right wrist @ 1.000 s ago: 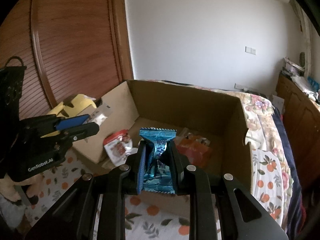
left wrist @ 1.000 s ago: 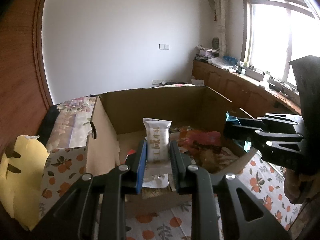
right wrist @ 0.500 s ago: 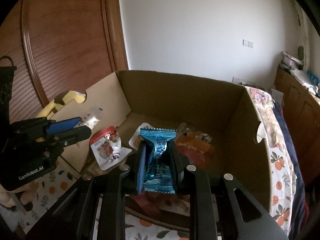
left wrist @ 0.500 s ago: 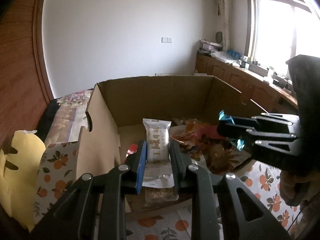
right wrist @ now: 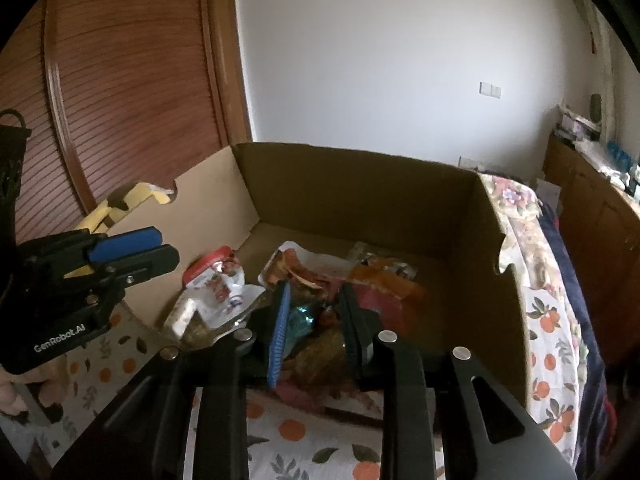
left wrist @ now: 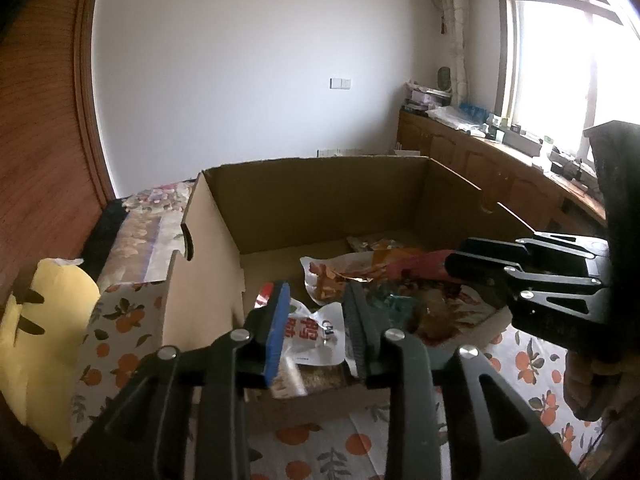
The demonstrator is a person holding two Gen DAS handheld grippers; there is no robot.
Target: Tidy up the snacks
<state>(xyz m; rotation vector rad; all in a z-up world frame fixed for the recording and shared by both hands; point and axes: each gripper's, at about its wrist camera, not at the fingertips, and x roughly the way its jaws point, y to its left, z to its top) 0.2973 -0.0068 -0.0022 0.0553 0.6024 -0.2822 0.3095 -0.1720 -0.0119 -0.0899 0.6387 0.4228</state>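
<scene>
Left gripper [left wrist: 316, 322] hangs with jaws apart and empty over the open brown cardboard box [left wrist: 320, 196], where the white printed snack packet [left wrist: 310, 338] lies; withdraw straight up. Right gripper [right wrist: 314, 322] likewise gapes above the crinkled blue foil snack packet [right wrist: 301, 322] among the box's heap; lift clear without snagging wrappers.

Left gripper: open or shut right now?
Open. The left gripper has a clear gap between its fingers, nothing clamped; a white snack packet lies below in the cardboard box.
</scene>
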